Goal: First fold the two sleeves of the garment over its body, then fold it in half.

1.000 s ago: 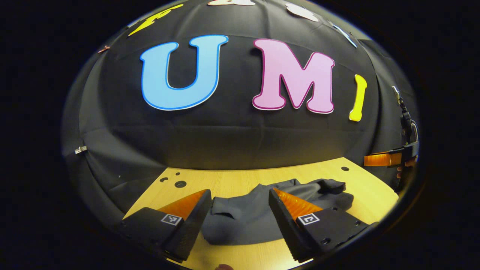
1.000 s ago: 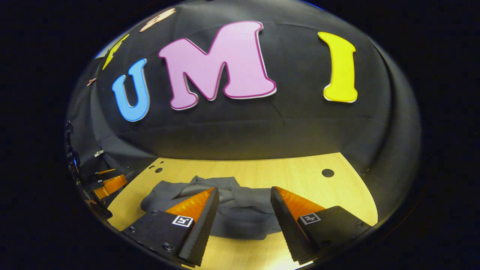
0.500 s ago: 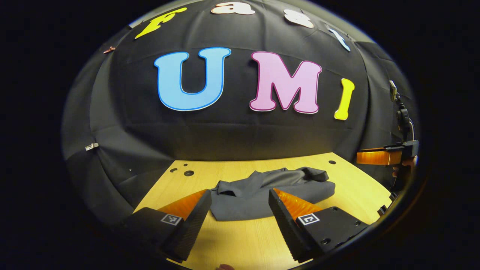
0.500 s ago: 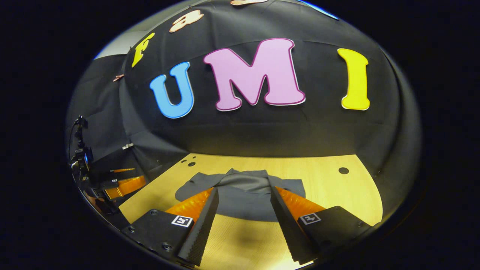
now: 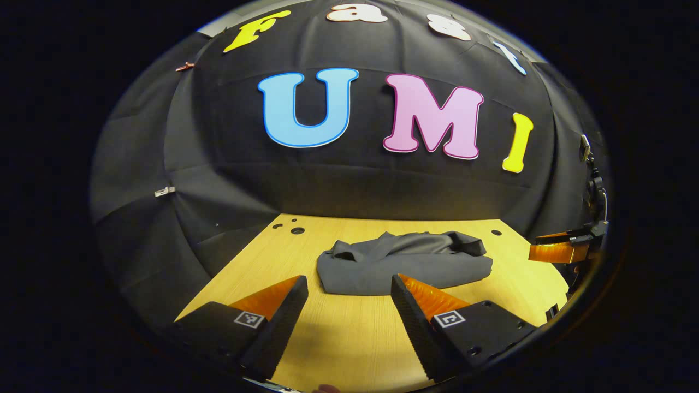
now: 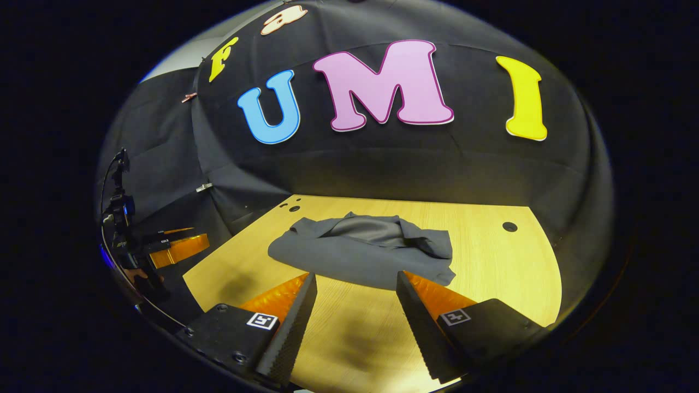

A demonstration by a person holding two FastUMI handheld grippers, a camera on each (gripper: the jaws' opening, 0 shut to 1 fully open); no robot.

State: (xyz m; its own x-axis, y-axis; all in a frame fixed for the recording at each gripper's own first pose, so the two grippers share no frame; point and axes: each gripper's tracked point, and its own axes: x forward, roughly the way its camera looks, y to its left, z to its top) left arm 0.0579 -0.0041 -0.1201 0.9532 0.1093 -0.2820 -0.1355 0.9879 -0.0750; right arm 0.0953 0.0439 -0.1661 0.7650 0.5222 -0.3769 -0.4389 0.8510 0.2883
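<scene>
The grey garment [image 5: 401, 262] lies in a compact bundle on the wooden table [image 5: 349, 338], towards the far side of it, nearer the black wall than me; from the right gripper view the same garment [image 6: 363, 251] shows a flat lower layer with a rumpled layer on top. My left gripper [image 5: 349, 297] hangs on the near side of the garment, fingers spread apart and holding nothing, bare wood between them; my right gripper [image 6: 355, 297] also sits on the near side of the garment, fingers apart and empty, their tips just short of its near hem. Off to the right of the garment in the left gripper view I catch my right gripper's orange finger [image 5: 557, 251].

My read: the folding looks done, sleeves tucked in and the body doubled over, though the top layer is wrinkled and I can't make out each sleeve; so I judge this the closing step. Next, if anything, calls for a light smoothing of that top layer, or simply keeping both grippers clear.
</scene>
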